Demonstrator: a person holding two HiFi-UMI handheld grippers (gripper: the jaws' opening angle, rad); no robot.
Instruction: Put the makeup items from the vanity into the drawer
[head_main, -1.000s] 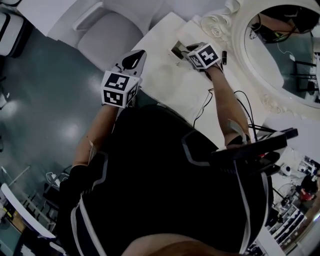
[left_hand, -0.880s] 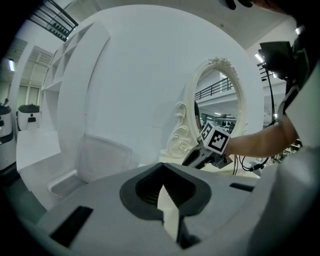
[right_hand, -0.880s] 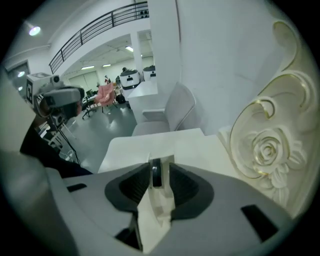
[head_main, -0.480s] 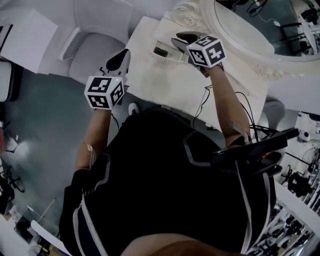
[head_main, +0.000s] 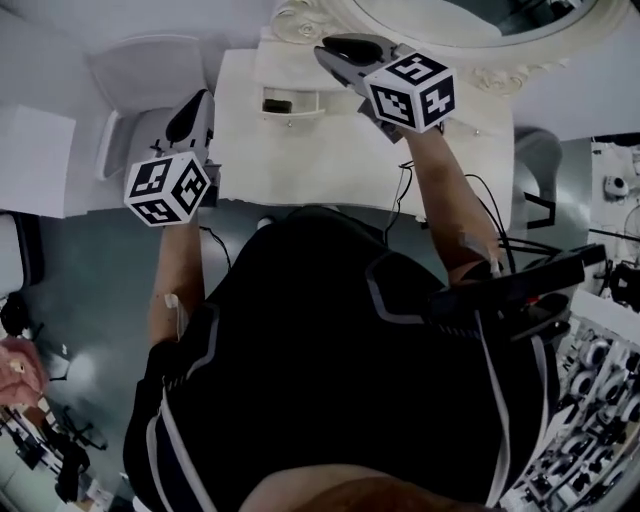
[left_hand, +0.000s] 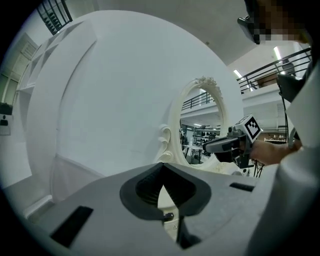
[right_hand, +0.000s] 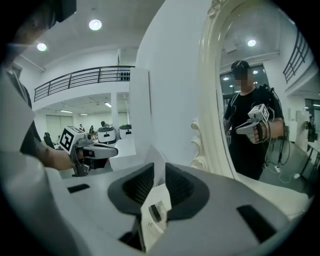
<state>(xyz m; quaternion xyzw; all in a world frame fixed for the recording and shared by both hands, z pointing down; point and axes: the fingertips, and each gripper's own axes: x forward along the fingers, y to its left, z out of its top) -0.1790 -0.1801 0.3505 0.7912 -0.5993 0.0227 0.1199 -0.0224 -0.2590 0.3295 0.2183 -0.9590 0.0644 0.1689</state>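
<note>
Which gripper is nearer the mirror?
The right gripper, beside the mirror frame, its empty jaws just closing partway; the left gripper is out beside the vanity.

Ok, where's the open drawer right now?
Head view: the open drawer sits at the vanity's left end, just under the mirror frame, to the right of the left gripper.

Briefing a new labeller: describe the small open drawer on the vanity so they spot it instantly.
Find the oval mirror with the carved cream frame; the white vanity top lies just below it in the head view. Near the mirror's base sits the drawer: the only open box on that top, one small dark item at its left end.
</note>
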